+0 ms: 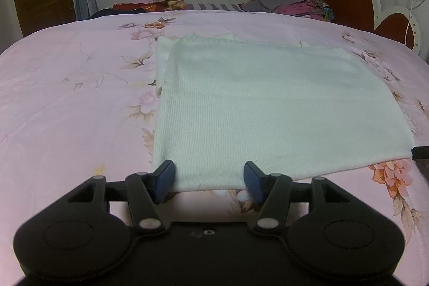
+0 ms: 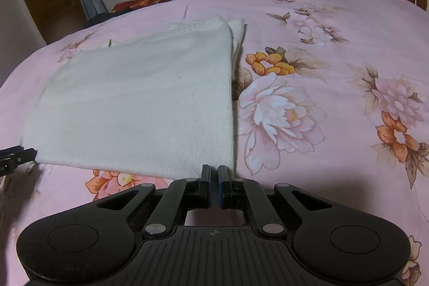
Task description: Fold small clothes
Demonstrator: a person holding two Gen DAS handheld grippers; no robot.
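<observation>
White ribbed knit garment [image 1: 268,109] lies flat on the pink floral bedspread [image 1: 67,98]. Left gripper [image 1: 209,181] gapes, straddling the near hem, not pinching. Right gripper [image 2: 214,180] is closed at the near-right corner; whether it pinches the hem, I can't tell. Close left, lift both evenly.

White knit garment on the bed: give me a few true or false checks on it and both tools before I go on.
1. The white knit garment lies flat on the pink floral bedspread. True.
2. The left tool is clamped shut. False: its jaws stand apart at the garment's near hem.
3. The right tool is shut at the garment's near corner. True.
4. The garment is striped red. False: plain white ribbed knit.
5. A pile of folded clothes sits at the bed's far end. True.
</observation>
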